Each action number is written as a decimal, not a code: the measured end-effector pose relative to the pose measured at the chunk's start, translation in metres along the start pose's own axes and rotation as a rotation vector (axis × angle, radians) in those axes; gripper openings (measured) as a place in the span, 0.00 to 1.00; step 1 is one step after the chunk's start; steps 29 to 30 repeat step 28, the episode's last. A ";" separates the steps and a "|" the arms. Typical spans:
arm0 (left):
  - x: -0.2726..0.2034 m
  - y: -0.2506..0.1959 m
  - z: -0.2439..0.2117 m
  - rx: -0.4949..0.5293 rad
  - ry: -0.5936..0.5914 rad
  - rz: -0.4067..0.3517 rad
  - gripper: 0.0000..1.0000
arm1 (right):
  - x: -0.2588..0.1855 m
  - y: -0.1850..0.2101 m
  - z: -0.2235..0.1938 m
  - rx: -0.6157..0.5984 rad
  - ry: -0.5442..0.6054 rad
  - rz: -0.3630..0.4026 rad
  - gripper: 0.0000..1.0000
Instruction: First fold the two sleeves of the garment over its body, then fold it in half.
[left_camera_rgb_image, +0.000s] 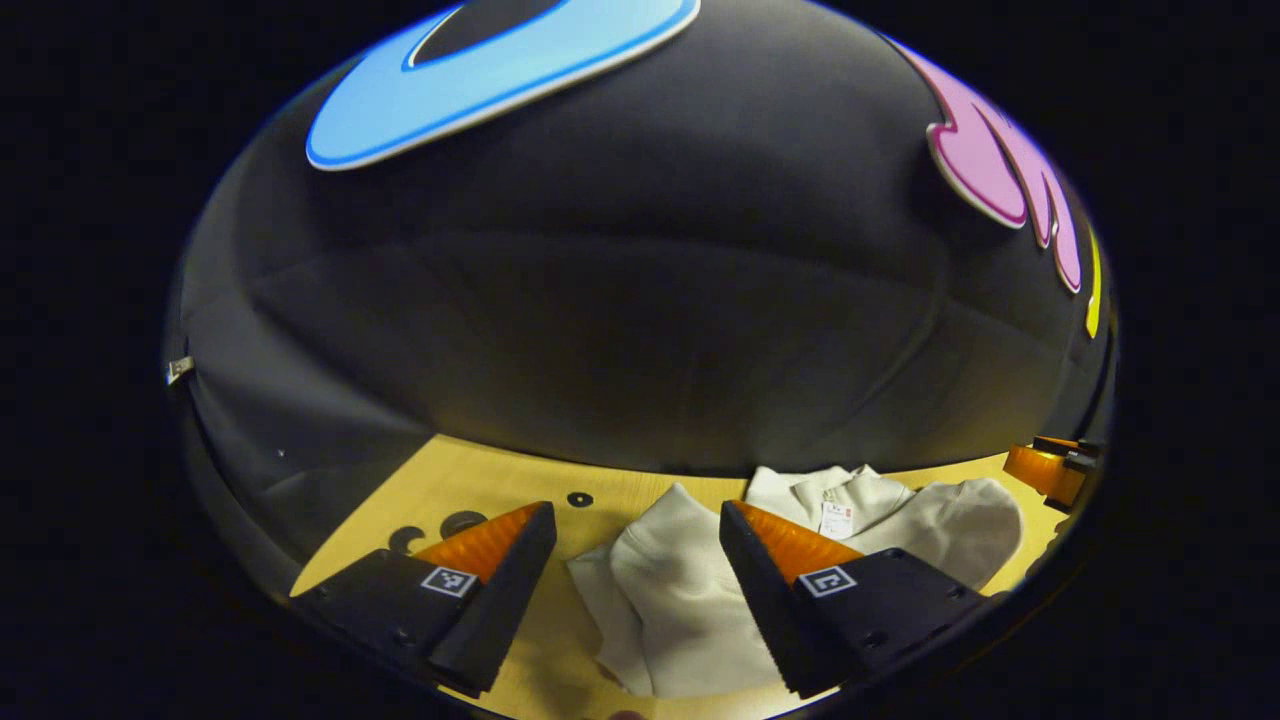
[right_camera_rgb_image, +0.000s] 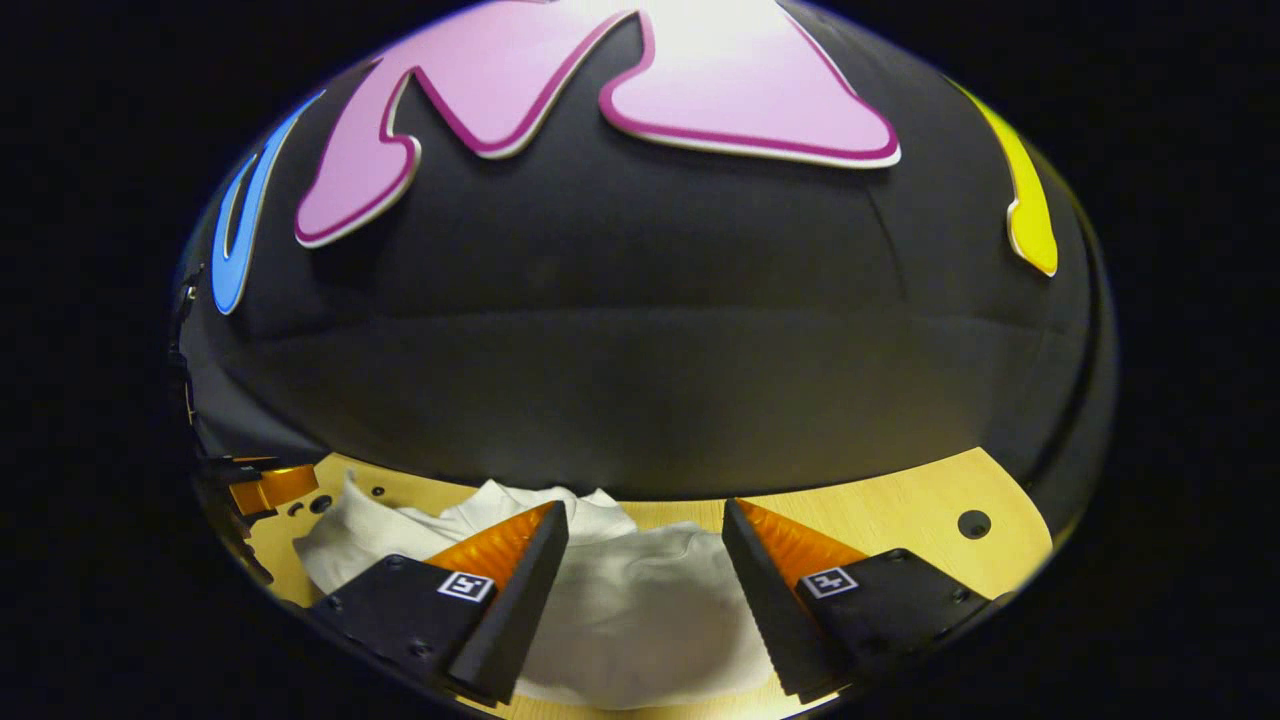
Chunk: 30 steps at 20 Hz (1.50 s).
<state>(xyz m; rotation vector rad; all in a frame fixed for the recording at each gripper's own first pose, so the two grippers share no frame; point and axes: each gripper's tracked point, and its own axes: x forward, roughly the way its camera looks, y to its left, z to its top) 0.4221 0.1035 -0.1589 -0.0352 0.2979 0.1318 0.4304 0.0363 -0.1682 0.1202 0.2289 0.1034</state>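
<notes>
Fingers of your left gripper (left_camera_rgb_image: 637, 570) and right gripper (right_camera_rgb_image: 645, 570) stand apart, empty, at lower centre above the white garment (right_camera_rgb_image: 640, 610) on the table (right_camera_rgb_image: 900, 520).

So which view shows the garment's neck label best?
The left gripper view. There the white neck label sits in plain sight inside the collar of the cream sweatshirt, just beyond the left tool. In the right gripper view the sweatshirt lies between the open fingers of the right tool, but I cannot make out a label there.

Garment (left_camera_rgb_image: 690, 590) on table (left_camera_rgb_image: 470, 475)
</notes>
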 end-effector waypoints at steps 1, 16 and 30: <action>-0.011 0.001 0.007 0.003 -0.013 0.004 1.00 | -0.008 -0.003 0.003 -0.016 -0.003 0.000 0.97; -0.293 -0.020 0.102 -0.052 -0.252 -0.030 0.99 | -0.237 -0.047 0.100 -0.044 -0.156 -0.034 0.98; -0.515 -0.026 0.052 -0.015 -0.310 -0.075 0.99 | -0.461 -0.029 0.098 -0.028 -0.199 -0.055 0.96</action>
